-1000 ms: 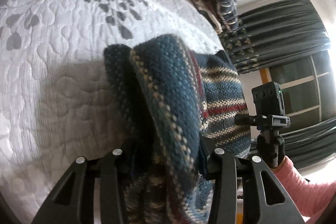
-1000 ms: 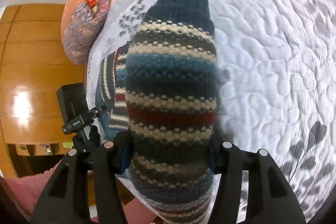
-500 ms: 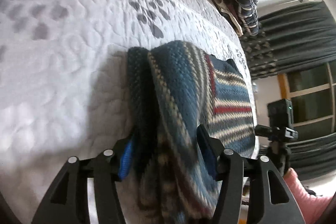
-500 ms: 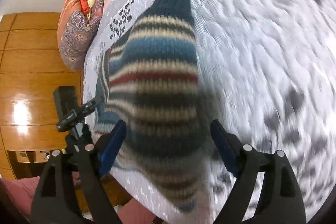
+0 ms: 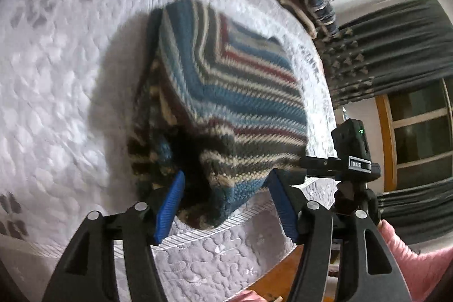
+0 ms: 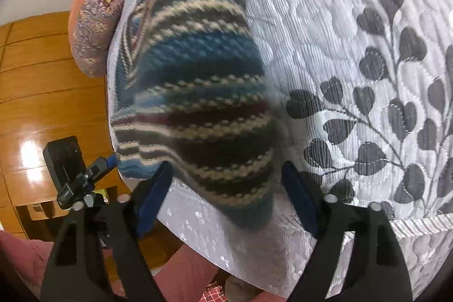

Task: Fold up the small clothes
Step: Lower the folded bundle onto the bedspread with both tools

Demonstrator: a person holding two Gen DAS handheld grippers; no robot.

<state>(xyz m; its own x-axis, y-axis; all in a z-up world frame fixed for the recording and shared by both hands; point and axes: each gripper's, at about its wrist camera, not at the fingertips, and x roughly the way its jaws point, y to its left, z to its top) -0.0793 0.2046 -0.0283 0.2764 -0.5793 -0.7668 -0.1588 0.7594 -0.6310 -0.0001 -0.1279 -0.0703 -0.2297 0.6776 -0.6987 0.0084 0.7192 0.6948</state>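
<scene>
Both of our tools are letting go: the left hand-held gripper and the right hand-held gripper, each clamped on the striped knit sweater a second ago, are now standing spread with the wool lying free between their blue pads. We are seeing the sweater resting folded on the quilted bedspread, near the bed's front edge (its lower corner is just overhanging the piping). We are judging it thick, soft and springy, light enough to lift yet bulky, so layers may slump or spring open. For the next fold we are favouring a grip on the doubled hem corners nearest us, pinching through all layers, not the loose top ply.
</scene>
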